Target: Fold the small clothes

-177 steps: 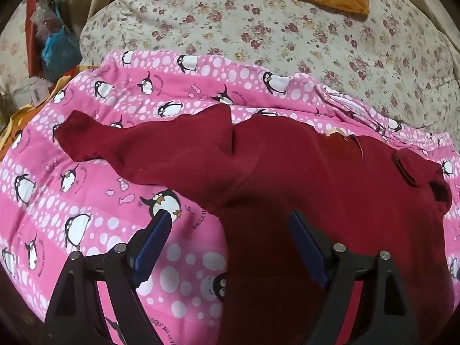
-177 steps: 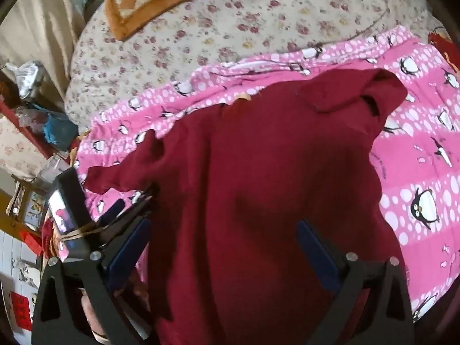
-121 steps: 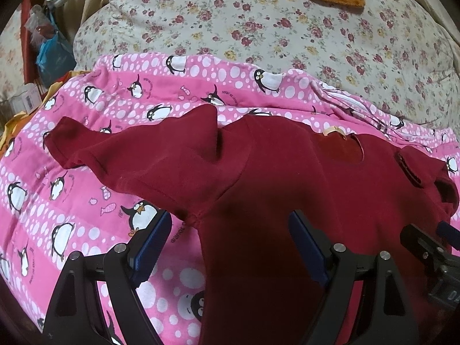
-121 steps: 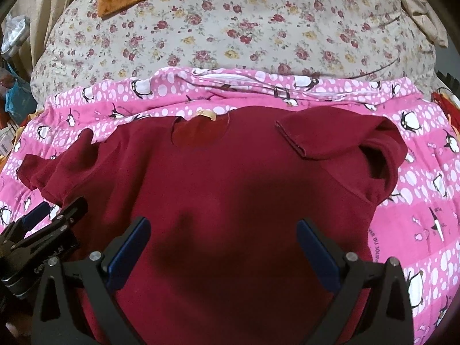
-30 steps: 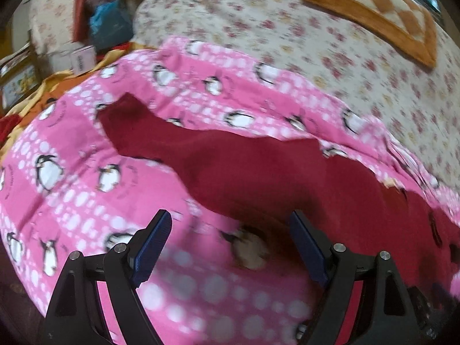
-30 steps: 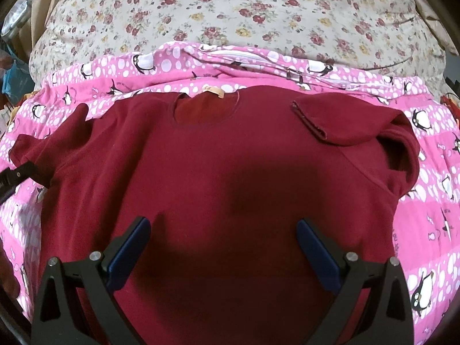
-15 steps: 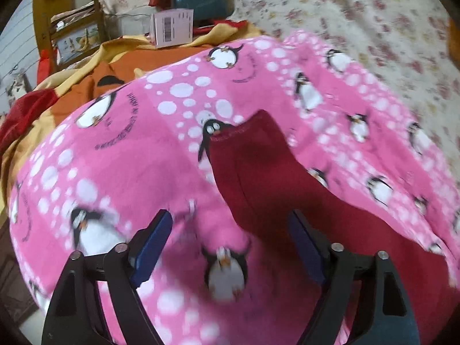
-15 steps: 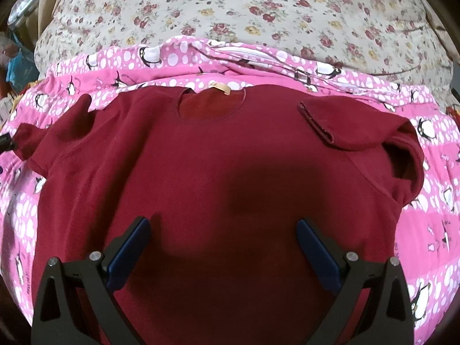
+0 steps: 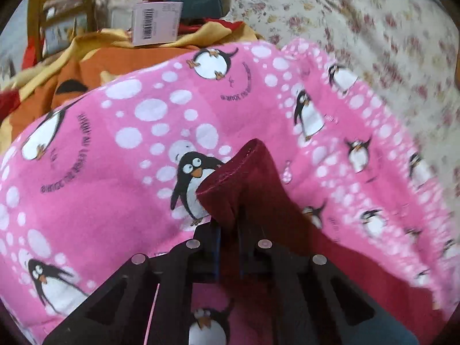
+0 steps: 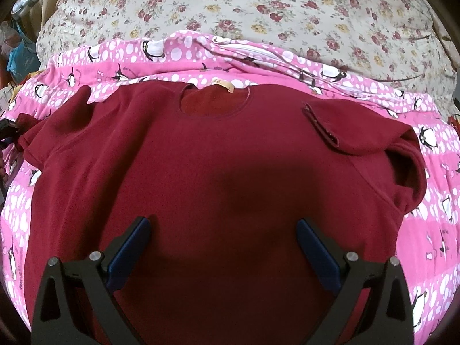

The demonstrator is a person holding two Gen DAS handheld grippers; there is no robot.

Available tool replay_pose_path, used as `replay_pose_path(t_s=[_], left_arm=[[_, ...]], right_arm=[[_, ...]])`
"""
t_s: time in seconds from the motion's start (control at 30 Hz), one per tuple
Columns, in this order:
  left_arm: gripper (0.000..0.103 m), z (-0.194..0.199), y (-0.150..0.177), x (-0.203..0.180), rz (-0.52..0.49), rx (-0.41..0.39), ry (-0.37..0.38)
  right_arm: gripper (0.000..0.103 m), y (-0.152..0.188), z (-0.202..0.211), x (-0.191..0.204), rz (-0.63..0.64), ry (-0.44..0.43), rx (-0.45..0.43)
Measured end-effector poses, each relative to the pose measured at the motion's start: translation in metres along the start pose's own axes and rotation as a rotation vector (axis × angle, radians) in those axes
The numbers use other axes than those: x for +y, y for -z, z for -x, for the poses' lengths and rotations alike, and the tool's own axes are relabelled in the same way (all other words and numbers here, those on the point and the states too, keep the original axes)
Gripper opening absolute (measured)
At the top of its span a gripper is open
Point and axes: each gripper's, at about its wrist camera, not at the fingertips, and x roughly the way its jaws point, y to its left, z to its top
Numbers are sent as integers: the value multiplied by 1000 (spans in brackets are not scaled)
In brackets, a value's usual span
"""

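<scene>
A home bedroom: floral bedding; pink penguin blanket; cluttered wooden shelf beside.

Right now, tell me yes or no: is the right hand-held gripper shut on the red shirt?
No, the right hand-held gripper hangs over the red shirt with its blue fingers spread wide, gripping nothing.

— What does the left tool look like at the bottom of its frame?

— Matte black angular arms with triangular cut-outs, four round silver screw heads across them, and thin blue pads on the inner faces.

— And the right tool?

— The same black frame in the lower part of its frame, silver screws at each side, and long blue rubbery fingers.
</scene>
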Motion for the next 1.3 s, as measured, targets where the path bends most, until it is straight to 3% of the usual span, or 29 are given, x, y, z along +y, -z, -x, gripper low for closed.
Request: replay_pose_path(t_s=[0.1,0.33,0.47,0.57,0.7,0.87,1.0,1.1,1.17,1.23,1.3], left_arm=[[0,35,-1,-8,5,-37,110],[0,149,18,-91,-175,-125,400],[0,196,53,-158,-331,-99,551],[0,210,94,-212,-433,-14,659],[0,208,162,-272,-553,81,691],[0,187,232,-318,-628,200,713],[0,172,270,-334,-690,327,725],[0,173,275,-329,-710,412,758],[0,191,263,-313,-729,387,782],[1,213,245,-292,-756,313,777],[8,231,226,-266,-760,221,743]], right_arm=[[103,-6,3,-7,23,3,12],[103,-13,35,-69,-102,43,-55],[103,-9,59,-111,-192,41,-104],[103,-6,70,-140,-247,55,-122],[103,-1,77,-164,-279,75,-125],[103,-1,72,-174,-270,71,-107],[103,-4,63,-186,-320,61,-108],[103,-14,54,-195,-369,4,-111],[103,-20,45,-198,-400,-61,-96],[102,-27,34,-199,-426,-100,-81],[100,-35,17,-196,-434,-122,-57]])
